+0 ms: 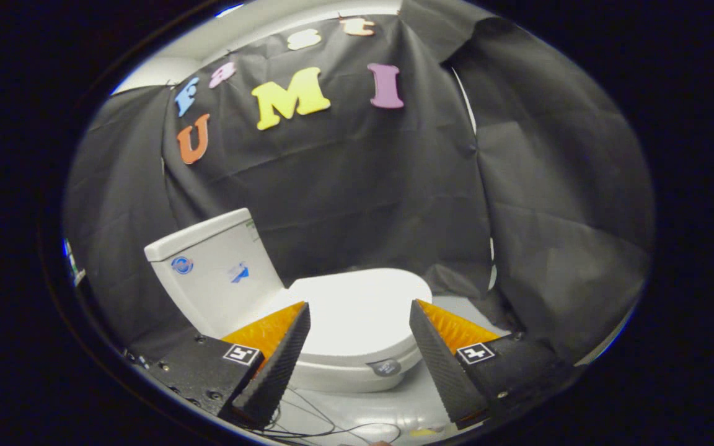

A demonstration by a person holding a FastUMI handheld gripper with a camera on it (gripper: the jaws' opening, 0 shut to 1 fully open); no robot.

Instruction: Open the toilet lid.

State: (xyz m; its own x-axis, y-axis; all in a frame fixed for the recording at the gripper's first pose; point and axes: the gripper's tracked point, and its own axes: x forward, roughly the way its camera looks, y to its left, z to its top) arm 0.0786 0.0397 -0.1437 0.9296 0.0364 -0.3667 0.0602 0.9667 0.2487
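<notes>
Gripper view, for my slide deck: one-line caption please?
Open gripper hovers above closed toilet lid, white tank behind.

**Our jaws spread wide, holding nothing**

We see our gripper (pixel 360 316) from behind, looking forward along its two fingers. The jaws stand well apart, with a broad gap between them. Each finger (pixel 279 365) is a dark ribbed wedge with an orange back, narrowing toward the tip. Both bear a small black-and-white marker tag at the base. Nothing is pressed between them.
</notes>
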